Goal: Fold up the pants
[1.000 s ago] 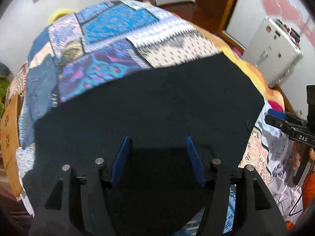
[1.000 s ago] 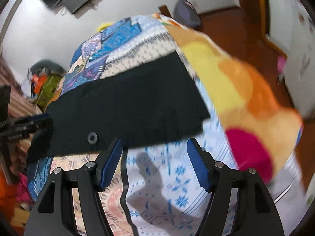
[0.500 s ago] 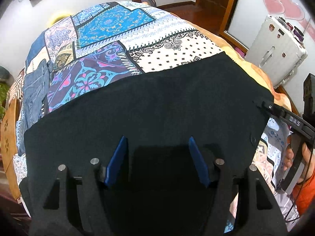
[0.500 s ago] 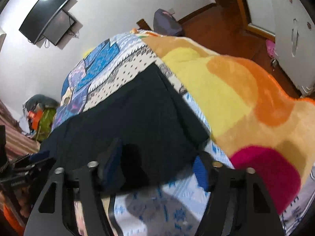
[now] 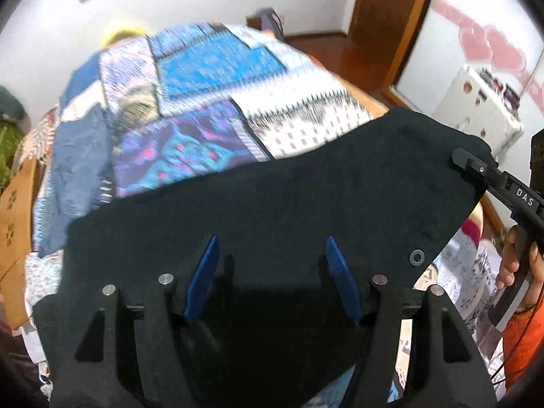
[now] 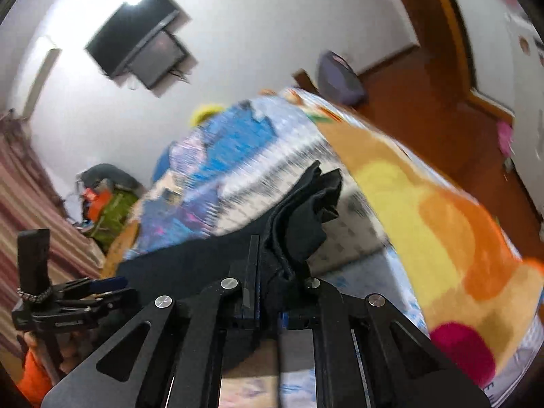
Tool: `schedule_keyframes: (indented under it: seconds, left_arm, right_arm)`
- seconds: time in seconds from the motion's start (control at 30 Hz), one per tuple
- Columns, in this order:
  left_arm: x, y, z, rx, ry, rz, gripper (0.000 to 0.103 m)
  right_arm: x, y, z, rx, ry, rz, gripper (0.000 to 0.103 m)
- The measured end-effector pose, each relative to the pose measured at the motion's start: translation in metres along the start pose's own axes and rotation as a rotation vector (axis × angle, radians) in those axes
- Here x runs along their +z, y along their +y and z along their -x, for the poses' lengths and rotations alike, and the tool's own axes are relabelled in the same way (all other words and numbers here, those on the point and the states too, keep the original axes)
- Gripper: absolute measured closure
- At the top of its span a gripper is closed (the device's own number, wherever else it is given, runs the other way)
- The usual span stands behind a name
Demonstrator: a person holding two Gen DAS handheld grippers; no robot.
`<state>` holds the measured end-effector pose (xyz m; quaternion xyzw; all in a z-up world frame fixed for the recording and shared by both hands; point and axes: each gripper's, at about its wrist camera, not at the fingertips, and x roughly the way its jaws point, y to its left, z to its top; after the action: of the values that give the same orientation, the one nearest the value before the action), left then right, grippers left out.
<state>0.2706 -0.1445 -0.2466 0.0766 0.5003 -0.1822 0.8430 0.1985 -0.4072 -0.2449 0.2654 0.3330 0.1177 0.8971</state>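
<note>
At the far left of the left wrist view, a folded pair of blue jeans [image 5: 80, 156] lay on the patchwork bedspread [image 5: 204, 78], beside the near left edge of the bed. The black pants [image 5: 272, 204] were spread across the near part of the bed and filled the lower half of that view. The left gripper [image 5: 272, 272] hovered over the middle of the dark cloth with its jaws wide apart, its blue pads [image 5: 204, 272] holding nothing. A round button [image 5: 417, 257] showed near the right edge of the pants. Further right, the right gripper [image 5: 476, 166] pinched the upper right corner of the pants and held it raised off the bedspread, with the person's hand [image 5: 516, 261] on its handle. A white suitcase [image 5: 482, 112] stood by the wall beyond it.

In the right wrist view, the left gripper [image 6: 102, 287] sat at the left edge. At centre, the right gripper [image 6: 268, 272] had its jaws closed tight on a bunched fold of the pants [image 6: 306, 217], which stood up crumpled between the fingers. To the right, an orange and yellow blanket [image 6: 442, 238] covered that side of the bed.
</note>
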Motion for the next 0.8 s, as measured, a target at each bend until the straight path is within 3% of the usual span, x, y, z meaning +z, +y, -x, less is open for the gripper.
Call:
schedule_keyframes:
  seconds: [0.17, 0.4, 0.63, 0.8]
  left_arm:
    - [-0.002, 0.035, 0.057, 0.051, -0.125, 0.047, 0.038]
    - [-0.019, 0.100, 0.126, 0.113, -0.277, 0.153, 0.026]
    - [-0.059, 0.146, 0.153, 0.166, -0.314, 0.220, 0.025]
    - [-0.084, 0.168, 0.154, 0.176, -0.299, 0.258, 0.026]
  right_arm:
    - [0.018, 0.050, 0.011, 0.084, -0.047, 0.089, 0.096]
    - [0.026, 0.128, -0.001, 0.191, -0.062, 0.220, 0.096]
    - [0.004, 0.198, -0.045, 0.283, 0.033, 0.323, 0.096]
    - [-0.040, 0.236, -0.086, 0.352, 0.173, 0.376, 0.096]
